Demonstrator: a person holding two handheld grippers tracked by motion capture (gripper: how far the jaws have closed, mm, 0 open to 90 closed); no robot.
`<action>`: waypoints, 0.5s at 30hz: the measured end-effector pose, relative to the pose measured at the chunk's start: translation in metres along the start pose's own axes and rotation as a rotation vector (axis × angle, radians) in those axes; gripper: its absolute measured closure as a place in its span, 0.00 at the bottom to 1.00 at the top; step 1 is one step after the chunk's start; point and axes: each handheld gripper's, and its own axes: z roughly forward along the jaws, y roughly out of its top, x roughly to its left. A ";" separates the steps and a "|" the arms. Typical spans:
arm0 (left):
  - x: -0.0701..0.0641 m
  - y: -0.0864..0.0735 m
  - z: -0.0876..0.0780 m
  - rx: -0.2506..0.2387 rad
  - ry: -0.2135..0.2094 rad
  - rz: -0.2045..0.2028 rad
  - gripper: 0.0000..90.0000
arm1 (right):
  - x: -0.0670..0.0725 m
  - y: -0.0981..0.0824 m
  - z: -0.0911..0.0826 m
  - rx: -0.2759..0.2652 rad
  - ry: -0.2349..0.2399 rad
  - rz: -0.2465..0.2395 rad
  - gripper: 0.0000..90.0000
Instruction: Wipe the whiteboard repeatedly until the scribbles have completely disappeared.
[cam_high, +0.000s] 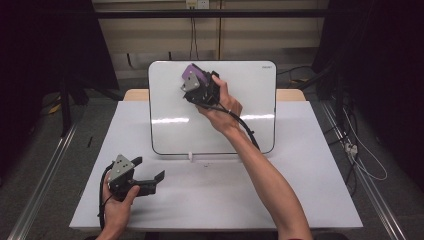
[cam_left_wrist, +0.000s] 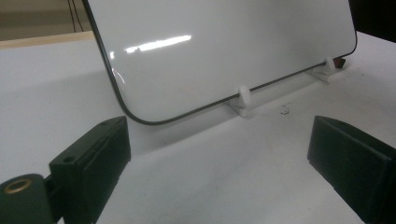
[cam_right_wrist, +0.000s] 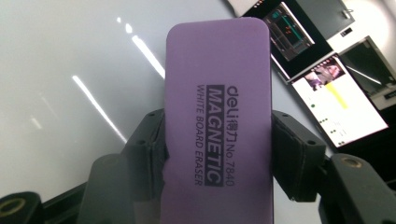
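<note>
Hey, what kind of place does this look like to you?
Probably a lab or recording workspace: a white table with a propped whiteboard, dark curtains, loose cables on the floor, and computer screens reflected in the board beside the purple eraser.

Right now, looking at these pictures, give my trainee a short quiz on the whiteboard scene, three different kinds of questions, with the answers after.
1. True or false: the right gripper is shut on a purple eraser.
2. Multiple choice: how does the whiteboard sit on the table? A) flat on its face B) propped up on small white feet C) hung from a hook.
3. Short answer: what is between the jaws of the left gripper?

Key
1. True; its jaws clamp the eraser's sides.
2. B; the left gripper view shows the feet under its lower edge.
3. Nothing; the jaws stand open over the table.
</note>
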 end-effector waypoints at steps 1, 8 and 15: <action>0.000 0.000 -0.001 0.001 0.003 0.001 0.07 | -0.007 -0.001 0.001 0.001 -0.011 -0.012 0.46; 0.002 0.001 0.000 0.008 0.002 0.004 0.07 | -0.033 0.003 0.008 0.022 -0.062 0.017 0.46; 0.001 0.001 0.001 -0.001 -0.004 -0.006 0.07 | -0.021 0.019 0.013 0.013 -0.091 -0.025 0.46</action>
